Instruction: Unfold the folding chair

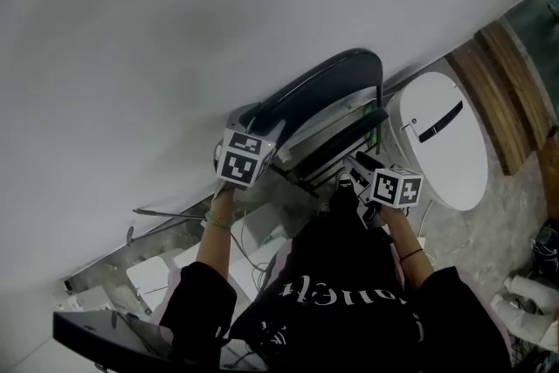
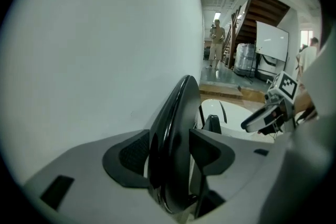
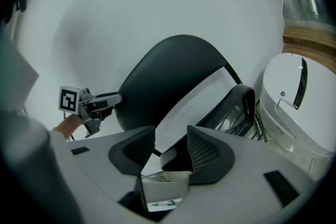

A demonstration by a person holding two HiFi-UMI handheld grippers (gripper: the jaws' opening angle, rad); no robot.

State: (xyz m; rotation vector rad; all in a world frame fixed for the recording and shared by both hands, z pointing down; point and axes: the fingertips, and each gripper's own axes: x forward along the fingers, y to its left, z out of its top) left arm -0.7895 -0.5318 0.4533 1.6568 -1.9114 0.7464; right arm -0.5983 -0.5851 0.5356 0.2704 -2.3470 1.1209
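Note:
A black folding chair leans folded against the white wall; its curved backrest (image 1: pixel 323 79) is uppermost and its seat (image 1: pixel 336 140) lies close under it. My left gripper (image 1: pixel 247 116) is at the backrest's left edge. In the left gripper view the backrest's rim (image 2: pixel 176 113) runs between the pads (image 2: pixel 131 155) of this gripper (image 2: pixel 170 157), whose jaws stand wide, and slivers of wall show beside it. My right gripper (image 1: pixel 358 163) is at the seat's near end. There the seat's corner (image 3: pixel 176 153) sits between the open jaws of the right gripper (image 3: pixel 170 152), next to the right pad (image 3: pixel 207 152).
A white rounded appliance (image 1: pixel 441 135) stands on the floor just right of the chair, with wooden steps (image 1: pixel 502 83) beyond it. White boxes and cables (image 1: pixel 153 275) lie at the lower left. A person (image 2: pixel 216 42) stands far off down the hall.

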